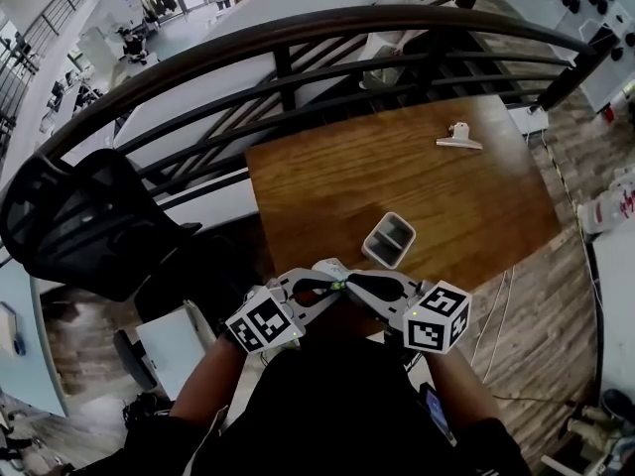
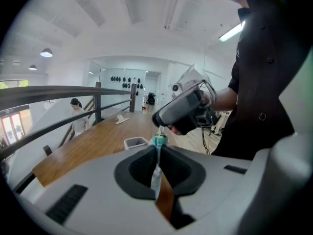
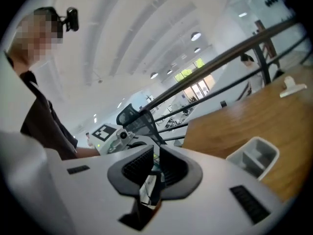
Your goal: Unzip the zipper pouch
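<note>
The zipper pouch shows only as a thin clear strip with a teal piece (image 2: 159, 141) at its end, pinched between both grippers over the near edge of the wooden table (image 1: 437, 196). My left gripper (image 1: 327, 288) is shut on this strip, the teal piece sticking out at its tips (image 2: 159, 148). My right gripper (image 1: 355, 286) faces it tip to tip and is shut on clear pouch film (image 3: 148, 185). In the head view the pouch is just a small green spot (image 1: 340, 286); the rest is hidden by the jaws.
A small grey two-compartment tray (image 1: 389, 239) sits on the table just beyond the grippers. A white clip (image 1: 458, 137) lies at the far right of the table. A dark railing (image 1: 298, 38) runs behind the table, a black office chair (image 1: 79, 221) stands to the left.
</note>
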`<state>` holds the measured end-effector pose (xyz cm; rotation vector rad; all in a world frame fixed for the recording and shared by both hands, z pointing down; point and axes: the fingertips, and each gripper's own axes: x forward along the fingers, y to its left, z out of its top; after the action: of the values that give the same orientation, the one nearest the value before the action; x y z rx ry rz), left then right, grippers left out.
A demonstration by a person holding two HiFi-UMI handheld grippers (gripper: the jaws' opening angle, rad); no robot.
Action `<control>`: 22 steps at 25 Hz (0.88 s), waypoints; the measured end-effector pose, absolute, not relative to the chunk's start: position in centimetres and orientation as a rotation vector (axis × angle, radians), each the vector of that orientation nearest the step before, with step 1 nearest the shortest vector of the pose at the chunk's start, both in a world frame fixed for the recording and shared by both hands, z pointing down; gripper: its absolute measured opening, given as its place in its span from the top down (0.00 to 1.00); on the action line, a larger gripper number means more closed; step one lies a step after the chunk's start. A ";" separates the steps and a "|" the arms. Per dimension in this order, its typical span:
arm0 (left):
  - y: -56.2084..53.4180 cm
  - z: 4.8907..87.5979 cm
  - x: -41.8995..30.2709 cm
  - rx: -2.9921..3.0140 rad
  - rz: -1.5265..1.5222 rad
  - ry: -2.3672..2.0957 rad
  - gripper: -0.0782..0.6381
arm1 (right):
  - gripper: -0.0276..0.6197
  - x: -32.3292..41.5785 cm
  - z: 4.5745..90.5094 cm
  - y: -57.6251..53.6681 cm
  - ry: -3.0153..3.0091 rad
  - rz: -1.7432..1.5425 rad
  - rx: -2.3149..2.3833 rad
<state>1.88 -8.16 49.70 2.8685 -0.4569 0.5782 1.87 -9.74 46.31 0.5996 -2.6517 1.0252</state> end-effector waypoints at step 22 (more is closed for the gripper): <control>-8.4 49.3 1.7 2.953 0.647 -0.473 0.86 | 0.95 3.0 47.1 -9.8 -2.557 1.527 0.620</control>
<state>1.72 -8.37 49.30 2.9527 -0.4731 0.6468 3.01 -9.83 47.12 0.6199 -2.5571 1.5266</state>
